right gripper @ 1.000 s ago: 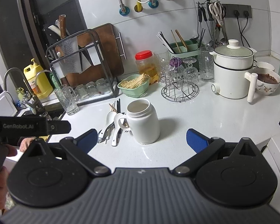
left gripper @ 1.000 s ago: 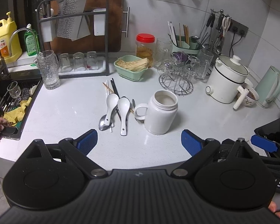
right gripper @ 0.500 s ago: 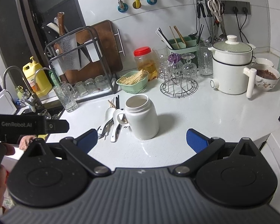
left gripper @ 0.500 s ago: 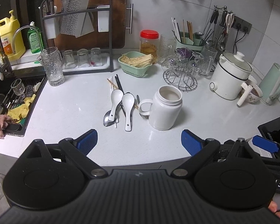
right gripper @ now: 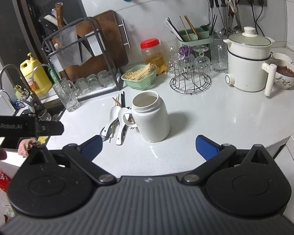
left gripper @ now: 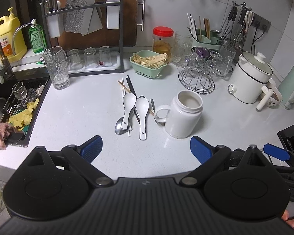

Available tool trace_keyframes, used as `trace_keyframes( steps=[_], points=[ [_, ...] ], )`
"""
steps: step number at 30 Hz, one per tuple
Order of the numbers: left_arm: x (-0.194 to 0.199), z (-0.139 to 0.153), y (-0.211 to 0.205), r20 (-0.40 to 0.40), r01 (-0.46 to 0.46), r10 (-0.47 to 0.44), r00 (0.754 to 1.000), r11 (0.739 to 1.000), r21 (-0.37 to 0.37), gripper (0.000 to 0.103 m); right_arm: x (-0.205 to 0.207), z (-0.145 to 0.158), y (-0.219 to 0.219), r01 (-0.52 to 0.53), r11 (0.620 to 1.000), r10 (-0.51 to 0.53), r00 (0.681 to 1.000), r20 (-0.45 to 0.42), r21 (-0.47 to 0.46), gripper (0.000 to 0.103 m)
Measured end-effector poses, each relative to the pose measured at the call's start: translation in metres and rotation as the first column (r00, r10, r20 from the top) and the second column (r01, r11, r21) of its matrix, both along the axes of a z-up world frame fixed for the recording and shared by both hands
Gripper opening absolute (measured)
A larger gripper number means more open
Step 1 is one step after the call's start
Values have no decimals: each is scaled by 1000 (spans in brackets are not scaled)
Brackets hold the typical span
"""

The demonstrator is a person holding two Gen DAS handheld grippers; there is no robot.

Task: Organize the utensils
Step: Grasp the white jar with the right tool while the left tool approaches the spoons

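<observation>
Both our left hand-held gripper (left gripper: 146, 148) and right hand-held gripper (right gripper: 149, 147) are wide open and hold nothing. The spoons (left gripper: 135, 111) and chopsticks (left gripper: 128, 85) lie piled on the table (left gripper: 84, 105), touching the white jar (left gripper: 183, 117). We might bump the jar over, or drag the whole pile along.
</observation>
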State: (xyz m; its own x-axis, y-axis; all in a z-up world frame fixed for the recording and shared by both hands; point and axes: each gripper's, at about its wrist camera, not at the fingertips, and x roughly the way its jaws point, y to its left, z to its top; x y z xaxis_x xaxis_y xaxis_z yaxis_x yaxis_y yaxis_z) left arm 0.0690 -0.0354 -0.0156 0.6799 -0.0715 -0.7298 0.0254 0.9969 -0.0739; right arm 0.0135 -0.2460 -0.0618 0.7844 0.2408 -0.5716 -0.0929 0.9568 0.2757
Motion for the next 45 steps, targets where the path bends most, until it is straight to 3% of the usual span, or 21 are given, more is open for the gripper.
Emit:
trace_keyframes(
  steps=[9,14,16,21,26,35,45],
  points=[
    [54,-22,19,-22,-3,2,1000,999,-32,98,42,-13,12,5,999,-7,999,-42,-36,103],
    [89,-39,25,-27,26,-26,999,1000,-4,98,59,-13,18,4,997,-4,1000,0,-75,103],
    [99,-44,30,-7,35,-35,999,999,10,98,70,-20,22,-12,993,8,999,-38,-115,103],
    [125,-67,47,-43,42,-45,998,998,-54,98,91,-31,37,-79,978,66,995,-77,-195,103],
    [149,-87,56,-60,83,-87,994,994,-72,98,107,-42,47,-66,983,46,991,-122,-171,103],
    [190,-115,65,-71,143,-152,986,983,-111,97,129,-44,74,-115,963,98,992,-80,-244,103],
    [222,-129,76,-80,163,-176,981,976,-145,96,157,-53,83,-30,963,11,997,-70,-269,101]
  ],
)
